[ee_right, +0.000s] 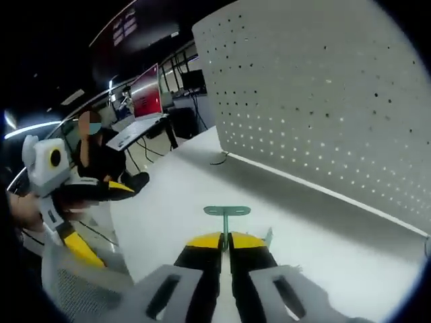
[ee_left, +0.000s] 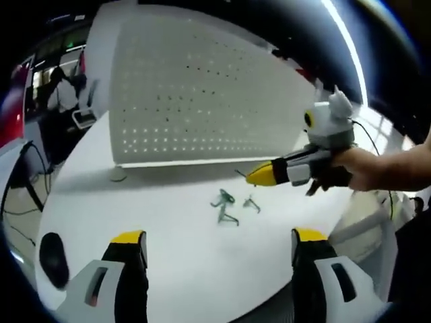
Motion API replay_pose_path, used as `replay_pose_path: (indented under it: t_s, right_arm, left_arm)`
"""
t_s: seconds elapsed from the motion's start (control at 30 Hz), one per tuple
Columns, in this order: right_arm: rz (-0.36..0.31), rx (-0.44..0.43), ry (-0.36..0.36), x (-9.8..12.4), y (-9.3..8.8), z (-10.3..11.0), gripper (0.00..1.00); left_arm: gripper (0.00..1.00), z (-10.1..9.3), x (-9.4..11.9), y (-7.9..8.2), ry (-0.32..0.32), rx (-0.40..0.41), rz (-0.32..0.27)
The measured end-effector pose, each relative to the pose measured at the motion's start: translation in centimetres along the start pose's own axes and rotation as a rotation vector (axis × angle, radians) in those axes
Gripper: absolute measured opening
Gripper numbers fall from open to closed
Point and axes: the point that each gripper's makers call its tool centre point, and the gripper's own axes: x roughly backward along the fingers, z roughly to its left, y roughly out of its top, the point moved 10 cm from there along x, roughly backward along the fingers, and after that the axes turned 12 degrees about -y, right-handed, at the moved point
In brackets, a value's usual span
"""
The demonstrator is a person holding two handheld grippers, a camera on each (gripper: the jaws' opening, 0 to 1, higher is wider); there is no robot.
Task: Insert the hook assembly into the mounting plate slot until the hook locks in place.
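While left gripper (ee_left: 219, 245) gapes wide over loose hooks (ee_left: 229, 205), right gripper (ee_right: 225, 240) clamps green hook (ee_right: 226, 215).

A white table (ee_left: 168, 222) spreads wide; far left, a seated person (ee_right: 94, 151) beside desks, a red monitor (ee_right: 147, 91) glowing, ceiling light strip (ee_left: 347, 50) overhead.

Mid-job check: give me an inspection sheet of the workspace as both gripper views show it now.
Surface: white table, mostly bare.
Job's things: white pegboard stands upright at the table's far side; one green hook clamped in the right gripper; more green hooks lie loose on the table.
Clutter: small dark item at the pegboard's foot, unclear.
Grippers: left gripper open, empty; right gripper shut on the hook.
Cables: dark cables beside the table.
Surroundings: seated person, desks, monitor.
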Motion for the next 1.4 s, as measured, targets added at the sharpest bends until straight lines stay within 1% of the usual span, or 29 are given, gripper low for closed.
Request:
replay_pose_path:
  t_s: [0.1, 0.2, 0.27, 0.3, 0.37, 0.47, 0.5, 0.57, 0.67, 0.7, 0.73, 0.77, 0.8, 0.83, 0.87, 1.0, 1.1, 1.13, 1.2, 1.23, 1.33, 1.4]
  right_arm:
    - [-0.003, -0.043, 0.024, 0.8, 0.1, 0.1, 0.0]
    - [-0.01, -0.058, 0.02, 1.5, 0.2, 0.0, 0.0]
    - [-0.017, -0.148, 0.058, 1.9, 0.3, 0.4, 0.0]
    - [-0.008, -0.18, 0.078, 2.2, 0.2, 0.6, 0.0]
    - [0.001, -0.188, 0.1, 2.5, 0.0, 0.8, 0.0]
    - [0.022, -0.237, 0.137, 3.0, -0.4, 1.4, 0.0]
    - [0.036, -0.24, 0.15, 3.2, -0.6, 1.6, 0.0]
    - [0.032, -0.254, 0.164, 3.5, -0.8, 2.0, 0.0]
    - [0.037, -0.329, 0.207, 3.9, -1.0, 2.6, 0.0]
    - [0.033, -0.367, 0.224, 4.1, -0.9, 2.8, 0.0]
    - [0.033, -0.388, 0.237, 4.2, -0.9, 2.9, 0.0]
    - [0.037, -0.4, 0.24, 4.3, -1.0, 2.9, 0.0]
    - [0.035, -0.378, 0.232, 4.3, -1.0, 2.9, 0.0]
    - [0.038, -0.359, 0.23, 4.3, -1.1, 2.9, 0.0]
    - [0.042, -0.358, 0.232, 4.3, -1.1, 3.0, 0.0]
    - [0.054, -0.453, 0.289, 4.5, -1.3, 3.4, 0.0]
    - [0.055, -0.472, 0.311, 4.7, -1.3, 3.7, 0.0]
    - [0.058, -0.509, 0.335, 4.8, -1.3, 3.9, 0.0]
    - [0.064, -0.574, 0.369, 5.0, -1.3, 4.0, 0.0]
    - [0.066, -0.585, 0.371, 5.0, -1.4, 4.0, 0.0]
    - [0.066, -0.575, 0.376, 5.0, -1.5, 4.1, 0.0]
    - [0.065, -0.574, 0.372, 4.9, -1.7, 4.1, 0.0]
  left_arm:
    - [0.88, 0.2, -0.1, 0.5, -0.007, -0.016, -0.006]
    - [0.87, 0.3, -0.3, 0.7, -0.013, -0.023, -0.001]
    - [0.85, 0.3, -0.3, 0.8, -0.02, -0.021, -0.003]
    - [0.84, 0.3, -0.3, 0.9, -0.024, -0.019, -0.013]
    - [0.81, 0.3, -0.4, 1.1, -0.034, -0.014, -0.025]
    - [0.76, 0.3, -0.7, 1.3, -0.069, 0.015, -0.03]
    - [0.75, 0.2, -0.9, 1.4, -0.072, 0.009, -0.028]
    - [0.74, 0.0, -1.1, 1.6, -0.083, -0.005, -0.027]
    - [0.7, -0.3, -1.2, 1.8, -0.105, 0.0, -0.029]
    - [0.7, -0.5, -1.3, 2.0, -0.125, 0.009, -0.018]
    - [0.7, -0.7, -1.3, 2.2, -0.134, -0.001, -0.022]
    - [0.7, -0.9, -1.2, 2.4, -0.136, -0.019, -0.03]
    - [0.69, -1.0, -1.1, 2.6, -0.139, -0.042, -0.037]
    - [0.68, -1.1, -1.1, 2.7, -0.146, -0.046, -0.038]
    - [0.66, -1.1, -1.1, 2.8, -0.149, -0.048, -0.037]
    - [0.58, -1.1, -1.3, 2.9, -0.178, -0.044, -0.045]
    - [0.53, -1.4, -1.3, 2.9, -0.196, -0.038, -0.048]
    - [0.52, -1.5, -1.3, 2.9, -0.209, -0.021, -0.05]
    - [0.5, -1.7, -1.3, 3.0, -0.226, -0.007, -0.072]
    - [0.48, -1.6, -1.2, 3.1, -0.23, -0.002, -0.083]
    - [0.45, -1.7, -1.0, 3.2, -0.24, -0.012, -0.098]
    - [0.4, -1.8, -1.0, 3.4, -0.252, -0.028, -0.106]
